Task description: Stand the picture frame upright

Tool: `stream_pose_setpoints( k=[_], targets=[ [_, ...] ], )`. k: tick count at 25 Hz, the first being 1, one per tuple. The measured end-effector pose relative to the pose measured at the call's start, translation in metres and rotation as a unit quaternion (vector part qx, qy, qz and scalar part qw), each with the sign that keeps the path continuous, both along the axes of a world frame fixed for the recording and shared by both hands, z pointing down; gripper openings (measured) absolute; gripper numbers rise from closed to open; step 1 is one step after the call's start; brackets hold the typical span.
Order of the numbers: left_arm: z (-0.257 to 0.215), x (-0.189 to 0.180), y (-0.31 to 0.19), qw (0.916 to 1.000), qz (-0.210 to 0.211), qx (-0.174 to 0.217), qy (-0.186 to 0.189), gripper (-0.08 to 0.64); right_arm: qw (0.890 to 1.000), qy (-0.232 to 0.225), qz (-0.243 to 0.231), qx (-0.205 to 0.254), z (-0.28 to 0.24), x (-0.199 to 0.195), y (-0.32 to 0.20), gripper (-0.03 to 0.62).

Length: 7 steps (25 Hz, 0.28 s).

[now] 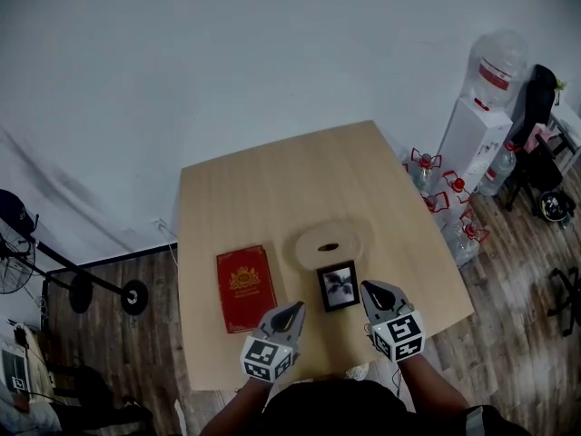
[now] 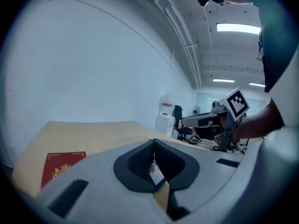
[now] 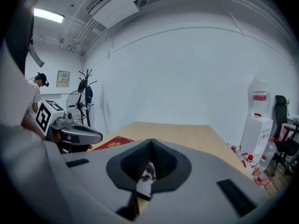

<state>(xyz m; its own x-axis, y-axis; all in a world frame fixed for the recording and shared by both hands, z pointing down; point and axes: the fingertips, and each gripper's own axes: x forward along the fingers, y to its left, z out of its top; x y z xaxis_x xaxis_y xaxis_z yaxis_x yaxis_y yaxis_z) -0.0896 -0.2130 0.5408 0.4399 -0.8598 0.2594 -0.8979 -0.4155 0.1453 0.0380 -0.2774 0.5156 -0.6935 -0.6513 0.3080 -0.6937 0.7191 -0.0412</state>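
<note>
A small black picture frame (image 1: 339,285) with a dark flower print lies flat on the wooden table (image 1: 272,189), close to the near edge. My right gripper (image 1: 368,288) hovers just right of the frame, jaws shut with nothing between them. My left gripper (image 1: 296,310) is to the frame's lower left, apart from it, and also looks shut. Below the closed jaws in the right gripper view, a sliver of the frame (image 3: 147,176) shows. A similar sliver of the frame (image 2: 156,174) appears in the left gripper view.
A red book (image 1: 245,287) lies left of the frame. Just behind the frame sits a round wooden board (image 1: 329,243). Right of the table stand a water dispenser (image 1: 477,125) and bottles (image 1: 449,198) on the floor. A fan (image 1: 14,262) is at the far left.
</note>
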Motion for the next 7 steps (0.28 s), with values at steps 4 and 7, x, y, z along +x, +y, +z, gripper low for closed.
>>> stream_pose_setpoints(
  k=[4,7],
  targets=[
    [-0.0053,-0.0025,0.0002,0.9999,-0.003,0.001,0.015,0.003,1.000,0.000,0.002,0.004,-0.0025,-0.0019,0.0012,0.009],
    [-0.0066,-0.0038,-0.0007,0.9998,-0.004,0.003,0.017,0.003,1.000,-0.003,0.003,0.010,-0.0058,-0.0029,0.0020,0.009]
  ],
)
